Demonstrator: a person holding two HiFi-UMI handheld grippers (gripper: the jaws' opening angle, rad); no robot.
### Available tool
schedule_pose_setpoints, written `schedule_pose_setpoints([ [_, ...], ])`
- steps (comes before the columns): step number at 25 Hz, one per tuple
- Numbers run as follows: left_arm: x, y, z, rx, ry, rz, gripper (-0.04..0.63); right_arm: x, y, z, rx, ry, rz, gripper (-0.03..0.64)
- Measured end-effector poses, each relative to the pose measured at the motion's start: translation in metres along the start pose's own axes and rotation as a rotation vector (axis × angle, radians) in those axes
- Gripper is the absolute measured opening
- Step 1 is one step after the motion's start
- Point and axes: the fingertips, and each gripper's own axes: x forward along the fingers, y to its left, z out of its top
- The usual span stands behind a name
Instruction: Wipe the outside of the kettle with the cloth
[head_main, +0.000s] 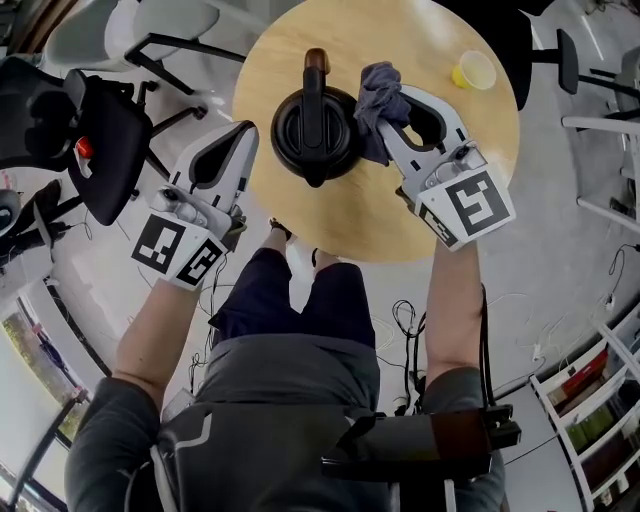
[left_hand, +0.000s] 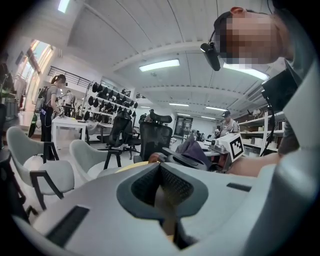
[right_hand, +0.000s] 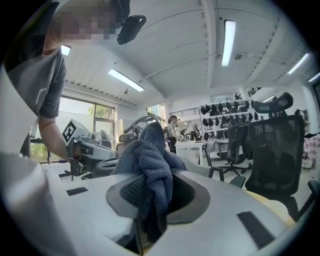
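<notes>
A black kettle (head_main: 313, 130) with a brown handle end stands upright on the round wooden table (head_main: 470, 170). My right gripper (head_main: 392, 100) is just to the kettle's right, above the table, shut on a crumpled grey-blue cloth (head_main: 377, 103). The cloth (right_hand: 150, 160) bunches up out of the right gripper's jaws, and part of it hangs close to the kettle's right side. My left gripper (head_main: 246, 132) hovers at the table's left edge, left of the kettle, shut with nothing in it. In the left gripper view the kettle (left_hand: 182, 160) and cloth (left_hand: 196, 149) lie ahead to the right.
A small yellow cup (head_main: 474, 71) sits at the table's far right. A black office chair (head_main: 100, 140) and a white chair (head_main: 140, 25) stand left of the table. Cables lie on the floor by the person's legs, with shelving (head_main: 600, 420) at lower right.
</notes>
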Motion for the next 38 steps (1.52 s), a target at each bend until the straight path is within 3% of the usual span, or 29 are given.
schedule_pose_setpoints([
  [8, 0.005, 0.007, -0.015, -0.021, 0.007, 0.008, 0.009, 0.005, -0.020, -0.035, 0.110, -0.055, -0.070, 0.100],
  [18, 0.007, 0.013, -0.027, -0.018, 0.016, 0.015, 0.009, 0.015, -0.030, -0.116, 0.131, 0.109, -0.106, 0.099],
  [26, 0.002, 0.015, -0.032, -0.019, 0.021, 0.026, 0.009, 0.020, -0.029, -0.144, 0.099, 0.217, -0.103, 0.100],
  [31, -0.002, 0.015, -0.023, -0.021, 0.010, 0.029, 0.009, 0.012, -0.034, -0.114, 0.153, 0.145, -0.143, 0.100],
  [38, -0.012, 0.009, 0.006, -0.007, -0.013, 0.021, 0.009, 0.009, -0.022, -0.016, 0.108, 0.006, -0.076, 0.101],
])
